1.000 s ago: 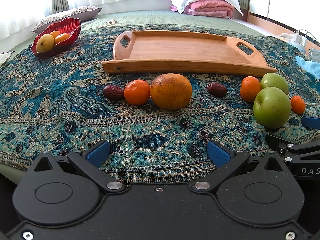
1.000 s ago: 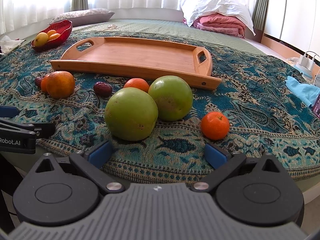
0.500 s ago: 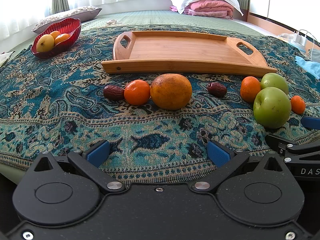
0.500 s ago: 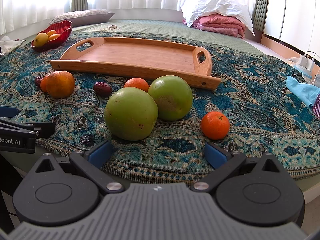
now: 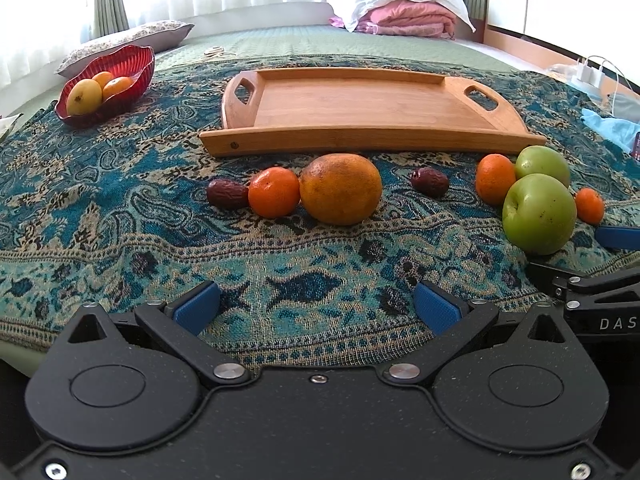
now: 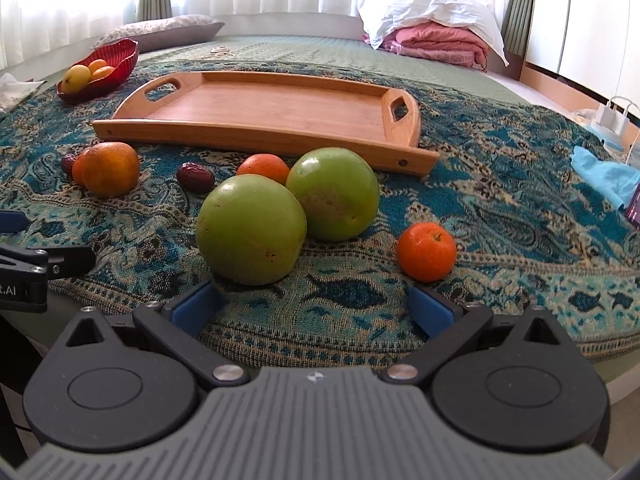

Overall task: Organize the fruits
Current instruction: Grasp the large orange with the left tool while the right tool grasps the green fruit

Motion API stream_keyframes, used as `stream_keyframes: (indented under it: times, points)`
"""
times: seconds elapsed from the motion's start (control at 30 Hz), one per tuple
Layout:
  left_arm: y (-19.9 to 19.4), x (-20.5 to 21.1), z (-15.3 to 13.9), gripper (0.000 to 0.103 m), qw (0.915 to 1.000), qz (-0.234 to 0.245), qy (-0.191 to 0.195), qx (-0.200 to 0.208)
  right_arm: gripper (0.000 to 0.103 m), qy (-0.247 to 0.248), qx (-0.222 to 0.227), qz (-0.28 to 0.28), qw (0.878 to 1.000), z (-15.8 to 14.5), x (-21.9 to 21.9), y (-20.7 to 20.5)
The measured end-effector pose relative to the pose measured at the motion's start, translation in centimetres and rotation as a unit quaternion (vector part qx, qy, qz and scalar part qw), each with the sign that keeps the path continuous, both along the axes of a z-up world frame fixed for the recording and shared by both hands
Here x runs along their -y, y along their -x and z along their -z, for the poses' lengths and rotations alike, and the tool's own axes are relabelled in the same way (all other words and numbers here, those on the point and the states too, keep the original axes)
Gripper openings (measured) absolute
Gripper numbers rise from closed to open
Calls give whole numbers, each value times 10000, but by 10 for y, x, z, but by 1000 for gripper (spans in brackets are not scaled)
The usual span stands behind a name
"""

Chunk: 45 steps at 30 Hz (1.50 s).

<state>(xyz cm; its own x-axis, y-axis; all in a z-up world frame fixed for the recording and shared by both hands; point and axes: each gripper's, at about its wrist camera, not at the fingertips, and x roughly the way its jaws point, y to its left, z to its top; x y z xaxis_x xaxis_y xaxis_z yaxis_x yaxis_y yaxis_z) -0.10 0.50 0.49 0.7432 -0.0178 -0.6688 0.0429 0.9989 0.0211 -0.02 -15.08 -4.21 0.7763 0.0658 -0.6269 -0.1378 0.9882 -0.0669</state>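
Observation:
Fruit lies on a blue patterned cloth in front of an empty wooden tray (image 5: 360, 136) (image 6: 256, 132). In the left wrist view a large orange (image 5: 340, 189), a mandarin (image 5: 274, 192) and a dark date (image 5: 227, 194) sit ahead of my open, empty left gripper (image 5: 316, 306). A second date (image 5: 430, 182) lies to the right. In the right wrist view two green apples (image 6: 251, 229) (image 6: 333, 199), a mandarin behind them (image 6: 263, 167) and a small mandarin (image 6: 426, 246) lie just ahead of my open, empty right gripper (image 6: 312, 304).
A red bowl (image 5: 116, 80) (image 6: 116, 62) with yellow and orange fruit stands at the far left. A light blue cloth (image 6: 604, 176) and a white charger (image 6: 614, 120) lie at the right. Folded bedding (image 6: 432, 40) and a pillow (image 5: 128, 42) lie at the back.
The right gripper has edged slightly forward toward the near green apple. The left gripper and the fruit have not moved.

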Motion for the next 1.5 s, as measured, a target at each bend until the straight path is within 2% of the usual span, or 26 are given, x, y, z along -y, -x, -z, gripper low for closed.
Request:
stream_keyframes:
  times: [0.1,0.2,0.3,0.4,0.47,0.57,0.63,0.7,0.83,1.0,1.2,1.3,1.4,1.5]
  points:
    - [1,-2,-7,103,9999,-61,-64,84,103,-288,94,-13,9995,-10,0,7]
    - [2,-4,-18,102,9993,35,-62,354,103,-525,379,-190,9977,-17,-4,14]
    - [-2,-4,-27,99,9985,143,101,519,97,-444,625,-223,9968,-19,-14,14]
    - [-9,-3,-30,96,9978,188,162,613,89,-484,636,-151,9967,-16,-20,8]
    - [-13,-1,-31,90,9974,198,165,674,84,-517,595,-66,9969,-13,-22,4]
    - [-18,-1,-31,76,9964,231,307,749,76,-527,630,81,9966,-9,-23,5]
    - [-22,-2,-30,58,9958,235,502,722,72,-574,652,85,9962,-7,-22,4]
    - [-25,-4,-27,51,9950,187,758,618,69,-601,701,72,9957,-6,-22,4]
    - [-31,-8,-18,51,9935,36,1033,482,66,-511,835,65,9952,-3,-26,6]
    - [-40,-8,-10,51,9940,-19,1009,425,65,-535,776,97,9955,4,-28,2]
    - [-45,3,-6,63,9951,57,827,546,65,-479,834,103,9953,6,-29,-1]
    - [-49,7,-2,64,9959,46,735,530,65,-469,850,113,9952,8,-29,-2]
    - [-53,5,1,62,9955,3,823,477,63,-424,860,113,9953,8,-30,-4]
    - [-53,4,1,49,9956,-88,761,540,60,-419,869,123,9953,7,-30,-5]
